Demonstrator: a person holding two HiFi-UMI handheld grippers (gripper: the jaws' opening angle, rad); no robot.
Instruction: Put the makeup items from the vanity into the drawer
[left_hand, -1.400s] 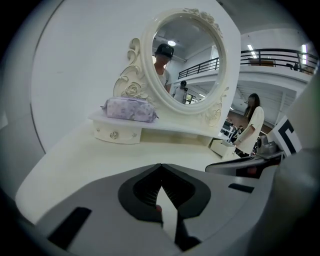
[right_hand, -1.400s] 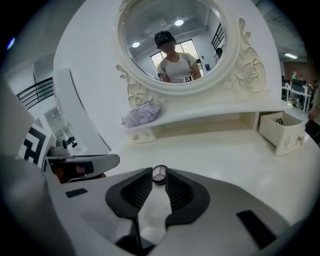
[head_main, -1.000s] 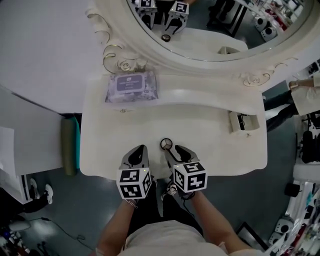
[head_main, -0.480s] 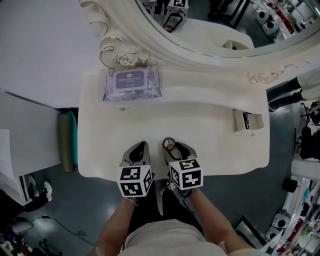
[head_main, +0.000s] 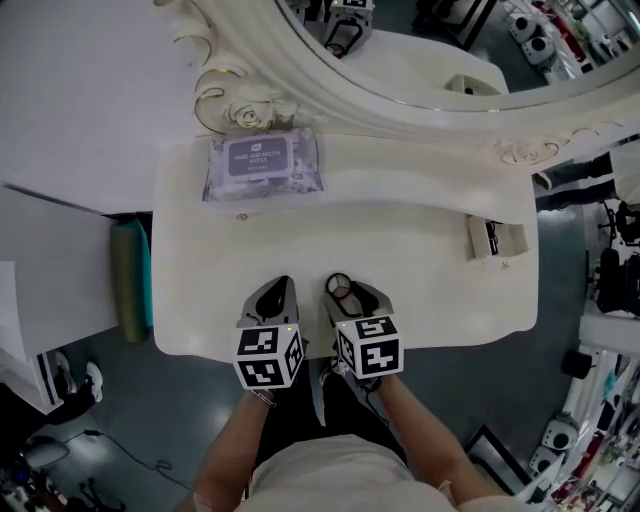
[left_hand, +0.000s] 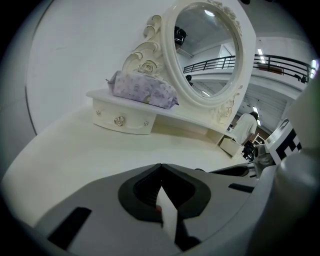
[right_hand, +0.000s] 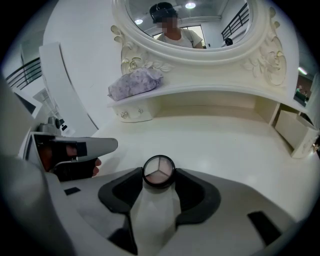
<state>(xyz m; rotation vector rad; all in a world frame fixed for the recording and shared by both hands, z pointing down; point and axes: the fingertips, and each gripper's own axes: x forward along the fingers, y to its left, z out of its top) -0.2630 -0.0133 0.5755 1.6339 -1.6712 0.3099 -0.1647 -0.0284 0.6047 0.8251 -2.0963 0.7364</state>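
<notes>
Right gripper (right_hand: 159, 176) first: its jaws have just been opening and now stand wide, with the round compact (right_hand: 159, 170) sitting between the tips on the vanity top (head_main: 420, 250). The pads flank it closely, but I judge they aren't pressing yet. So this is the pick-up step: hand settled low over the front edge, compact lined up. The next move calls for an even squeeze on that thin rim (it's flat and slick, so a skewed pinch could flick it away), then a lift.

Left gripper (left_hand: 160, 166) sits just beside, jaws clenched on nothing.

Further out, what looks like a small drawer (head_main: 495, 240) stands pulled out at the vanity's right end, with bare top between it and the compact. A wipes pack (head_main: 262, 165) lies on the raised shelf back left, under the mirror (head_main: 430, 45), well apart.
</notes>
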